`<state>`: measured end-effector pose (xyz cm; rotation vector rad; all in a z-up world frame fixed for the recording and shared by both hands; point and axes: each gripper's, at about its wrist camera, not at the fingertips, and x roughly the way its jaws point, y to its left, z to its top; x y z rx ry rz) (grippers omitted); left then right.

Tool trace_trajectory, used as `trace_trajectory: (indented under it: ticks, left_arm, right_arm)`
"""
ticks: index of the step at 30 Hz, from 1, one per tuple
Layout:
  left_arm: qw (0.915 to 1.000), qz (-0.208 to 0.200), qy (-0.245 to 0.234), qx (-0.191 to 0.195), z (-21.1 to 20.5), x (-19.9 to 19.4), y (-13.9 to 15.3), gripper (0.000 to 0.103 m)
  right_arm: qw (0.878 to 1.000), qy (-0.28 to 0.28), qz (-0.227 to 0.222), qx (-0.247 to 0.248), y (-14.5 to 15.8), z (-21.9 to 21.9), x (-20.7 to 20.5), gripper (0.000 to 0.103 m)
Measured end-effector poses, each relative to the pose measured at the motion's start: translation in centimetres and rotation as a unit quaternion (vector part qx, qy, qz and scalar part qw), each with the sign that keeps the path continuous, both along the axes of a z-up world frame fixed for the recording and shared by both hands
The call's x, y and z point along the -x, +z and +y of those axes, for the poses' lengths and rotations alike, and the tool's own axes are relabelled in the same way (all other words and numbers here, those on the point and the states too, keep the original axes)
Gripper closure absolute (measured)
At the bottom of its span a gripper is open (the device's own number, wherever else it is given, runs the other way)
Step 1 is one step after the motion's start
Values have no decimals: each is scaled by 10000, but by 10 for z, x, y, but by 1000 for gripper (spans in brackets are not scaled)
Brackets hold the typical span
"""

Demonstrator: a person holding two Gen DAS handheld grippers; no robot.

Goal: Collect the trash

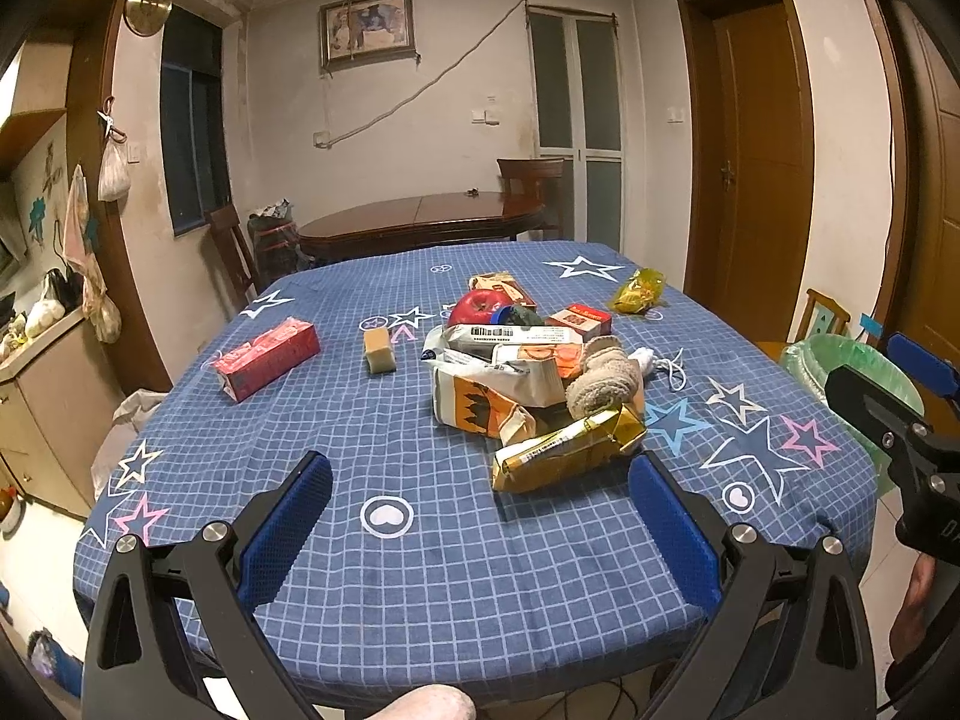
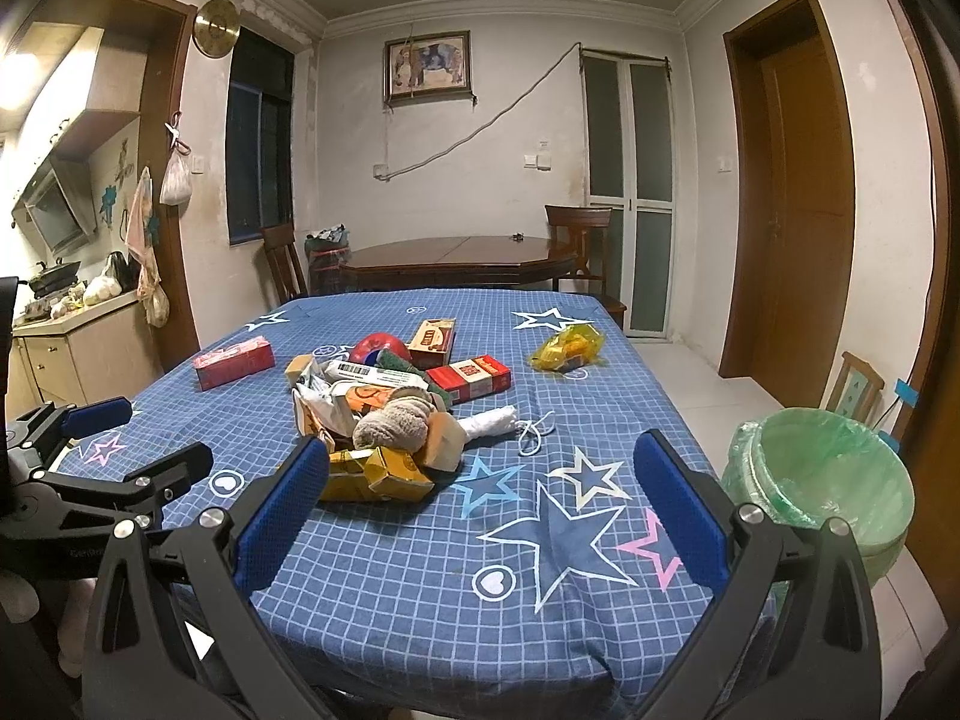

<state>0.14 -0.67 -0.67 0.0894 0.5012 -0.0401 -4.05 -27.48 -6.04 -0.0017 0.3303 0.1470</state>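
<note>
Round waste bin lined with a pale green plastic bag (image 2: 822, 480): stands on the floor just beside the table's right edge; no contents can be made out in the visible part of the liner. Table under a blue checked cloth printed with stars and hearts (image 1: 420, 570): carries the litter. Central heap (image 1: 540, 384): white and orange paper bags, a crumpled gold foil wrapper (image 1: 567, 450) at its near edge, a beige woolly sock (image 2: 393, 423) on top, a red apple (image 1: 477, 306) and a flat red carton (image 2: 477, 378) towards the far side. Outliers: a long red carton (image 1: 267, 357) well to the left, a tan block (image 1: 379, 349) between it and the heap, a yellow crinkled plastic wrapper (image 2: 567, 348) on the far right, a rolled white cloth with cord (image 2: 495, 420) just right of the heap. Left gripper (image 1: 480, 480): blue-padded fingers spread wide above the near cloth, holding and touching nothing. Right gripper (image 2: 480, 468): likewise spread wide, empty, near the table's right corner.
</note>
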Motion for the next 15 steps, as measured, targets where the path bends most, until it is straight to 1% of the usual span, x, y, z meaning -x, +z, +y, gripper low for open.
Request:
trace_trajectory:
  ticks: [15]
  left_arm:
    - [10000, 27, 0, 10, 1, -1, -2, 4]
  right_arm:
    - [10000, 13, 22, 3, -2, -1, 0, 5]
